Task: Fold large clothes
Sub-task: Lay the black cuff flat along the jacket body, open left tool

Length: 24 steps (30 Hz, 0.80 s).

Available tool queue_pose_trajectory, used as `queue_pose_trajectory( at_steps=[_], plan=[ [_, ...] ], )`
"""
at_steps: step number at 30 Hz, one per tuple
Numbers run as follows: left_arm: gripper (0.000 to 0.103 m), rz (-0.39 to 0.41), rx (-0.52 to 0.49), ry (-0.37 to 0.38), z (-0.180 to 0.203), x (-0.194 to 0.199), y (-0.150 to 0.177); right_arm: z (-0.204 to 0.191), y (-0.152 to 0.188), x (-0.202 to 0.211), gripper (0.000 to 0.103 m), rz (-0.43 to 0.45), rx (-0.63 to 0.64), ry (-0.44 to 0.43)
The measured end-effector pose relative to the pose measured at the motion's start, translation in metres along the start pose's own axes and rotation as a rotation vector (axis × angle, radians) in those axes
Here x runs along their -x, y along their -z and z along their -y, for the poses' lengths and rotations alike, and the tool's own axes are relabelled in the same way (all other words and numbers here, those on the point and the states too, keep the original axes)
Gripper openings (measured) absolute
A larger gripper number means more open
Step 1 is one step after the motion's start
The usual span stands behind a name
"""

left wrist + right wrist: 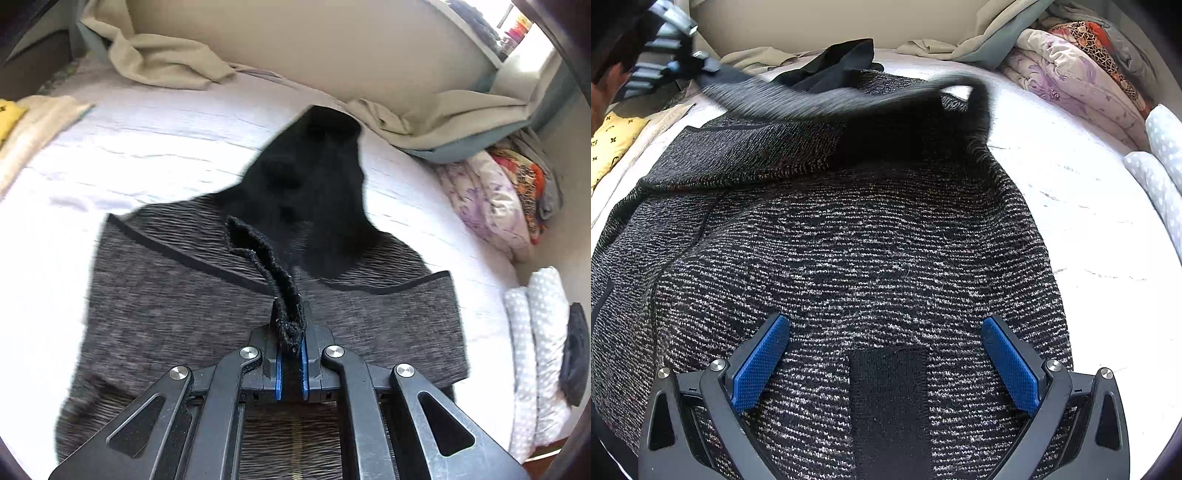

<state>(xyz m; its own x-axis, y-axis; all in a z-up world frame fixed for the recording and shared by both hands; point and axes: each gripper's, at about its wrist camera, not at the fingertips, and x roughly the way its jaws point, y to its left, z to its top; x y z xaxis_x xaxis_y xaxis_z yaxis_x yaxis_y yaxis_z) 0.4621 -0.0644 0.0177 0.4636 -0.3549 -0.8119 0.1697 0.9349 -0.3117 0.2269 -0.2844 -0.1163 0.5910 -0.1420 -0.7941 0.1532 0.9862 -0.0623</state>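
A large grey-and-black marled knit garment (166, 288) lies spread on a white bed (147, 147). My left gripper (291, 332) is shut on a black knitted cuff edge (258, 251), which hangs lifted above the garment. A black part of the garment (317, 166) stretches toward the far side. In the right wrist view the garment (868, 240) fills the middle, and the lifted sleeve (820, 99) runs blurred to the left gripper (676, 62) at the top left. My right gripper (884, 325) stands open low over the knit, with a black patch (890, 398) between its fingers.
A beige blanket (170, 62) is bunched along the far side. Folded floral quilts (1071, 74) and white dotted pillows (1160, 177) lie at the right. A yellow patterned cushion (613, 140) sits at the left. Bare white sheet (1089, 221) shows to the right of the garment.
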Motion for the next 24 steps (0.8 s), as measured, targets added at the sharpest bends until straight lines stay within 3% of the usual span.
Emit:
queue_pose_trajectory(
  at_steps=[8, 21, 24],
  plan=[
    [0.009, -0.017, 0.031, -0.084, -0.051, -0.007, 0.013, 0.000, 0.000, 0.000, 0.103, 0.001, 0.000, 0.007],
    [0.010, -0.072, 0.035, -0.173, -0.071, -0.045, 0.048, 0.000, 0.000, -0.001, 0.103, 0.000, 0.000, 0.008],
    [0.016, -0.089, 0.043, -0.181, -0.074, -0.046, 0.050, 0.000, 0.000, -0.001, 0.103, 0.000, -0.001, 0.007]
  ],
)
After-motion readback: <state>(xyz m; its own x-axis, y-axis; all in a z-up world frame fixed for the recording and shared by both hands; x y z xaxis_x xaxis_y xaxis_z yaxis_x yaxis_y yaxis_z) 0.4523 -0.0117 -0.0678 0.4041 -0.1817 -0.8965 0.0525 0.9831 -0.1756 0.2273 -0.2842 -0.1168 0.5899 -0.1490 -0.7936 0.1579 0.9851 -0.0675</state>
